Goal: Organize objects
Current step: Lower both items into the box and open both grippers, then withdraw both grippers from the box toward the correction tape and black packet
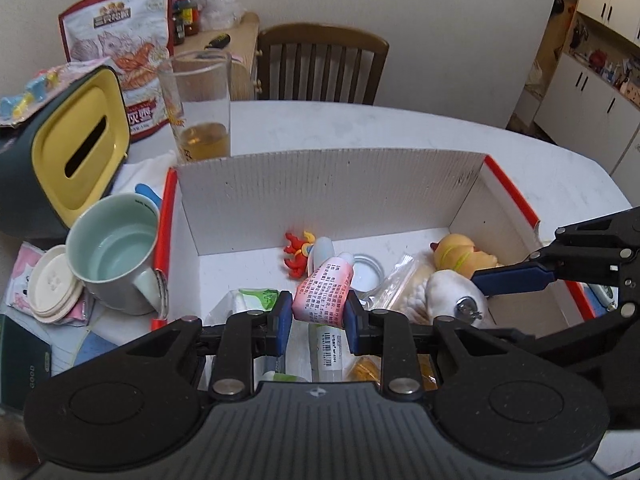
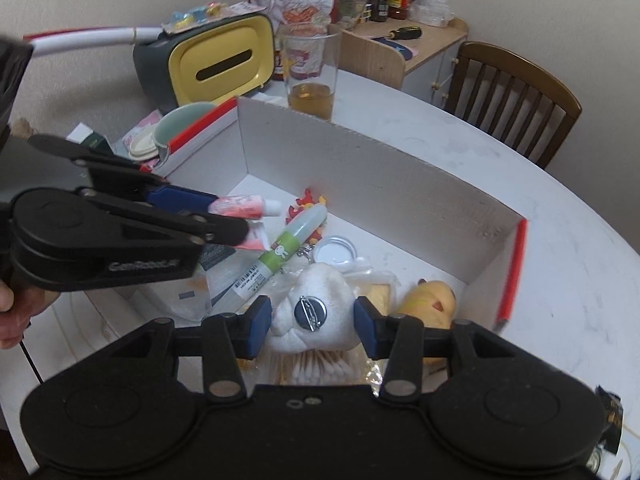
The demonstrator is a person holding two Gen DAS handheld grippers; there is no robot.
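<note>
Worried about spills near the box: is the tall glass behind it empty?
No, the tall glass holds a shallow layer of amber liquid at its bottom, standing just behind the white box wall.

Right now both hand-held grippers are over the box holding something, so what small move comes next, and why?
Probably lower both a little and open. The left hand-held gripper pinches a pink tube and the right hand-held gripper a white plush toy, both above items in the white box.
</note>
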